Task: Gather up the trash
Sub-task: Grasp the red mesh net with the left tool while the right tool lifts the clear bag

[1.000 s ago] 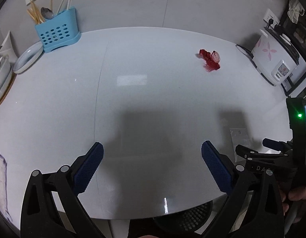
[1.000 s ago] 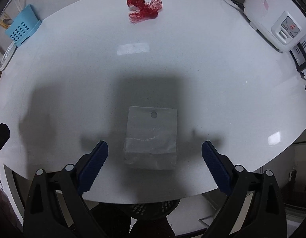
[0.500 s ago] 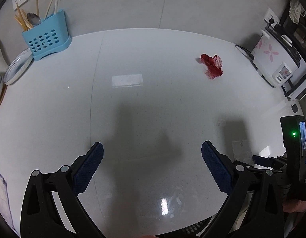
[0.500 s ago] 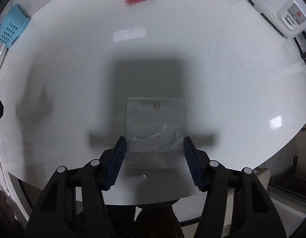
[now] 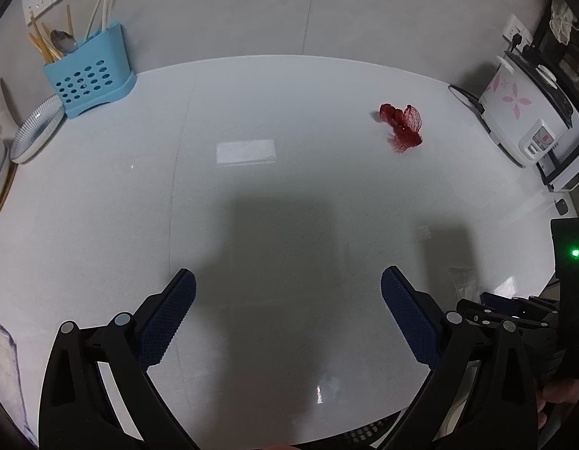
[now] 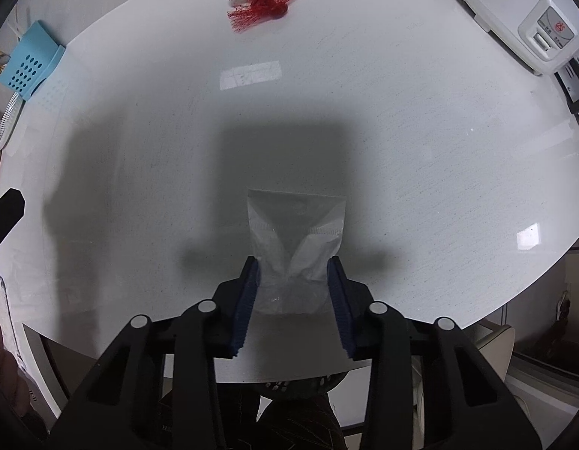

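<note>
Since a second ago, the right gripper [image 6: 293, 292] has dropped from wide open onto one clear plastic bag [image 6: 295, 240] near the white table's [image 6: 420, 131] front edge, jaws closing, pads touching and buckling it. One red mesh net [image 6: 261, 0] lies far off. The left gripper [image 5: 287, 318] hangs released, empty.
</note>
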`<control>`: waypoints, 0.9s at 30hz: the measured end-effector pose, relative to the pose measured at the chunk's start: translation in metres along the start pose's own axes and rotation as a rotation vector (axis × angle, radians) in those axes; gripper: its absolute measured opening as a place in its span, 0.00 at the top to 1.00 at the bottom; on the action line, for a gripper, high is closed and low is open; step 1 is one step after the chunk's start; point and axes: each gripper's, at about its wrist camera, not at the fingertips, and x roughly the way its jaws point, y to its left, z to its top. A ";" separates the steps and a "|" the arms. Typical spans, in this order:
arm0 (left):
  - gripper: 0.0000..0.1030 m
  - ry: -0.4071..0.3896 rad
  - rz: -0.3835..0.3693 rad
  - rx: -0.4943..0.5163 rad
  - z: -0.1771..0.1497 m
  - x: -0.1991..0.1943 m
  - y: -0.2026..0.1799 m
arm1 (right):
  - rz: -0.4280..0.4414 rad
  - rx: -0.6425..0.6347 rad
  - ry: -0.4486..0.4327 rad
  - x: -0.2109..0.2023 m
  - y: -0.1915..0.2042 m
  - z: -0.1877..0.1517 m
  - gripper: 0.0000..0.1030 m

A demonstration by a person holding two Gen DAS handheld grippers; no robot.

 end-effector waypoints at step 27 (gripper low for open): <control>0.06 0.021 -0.096 0.087 0.084 0.068 -0.069 | -0.038 0.092 -0.108 -0.023 -0.043 0.038 0.98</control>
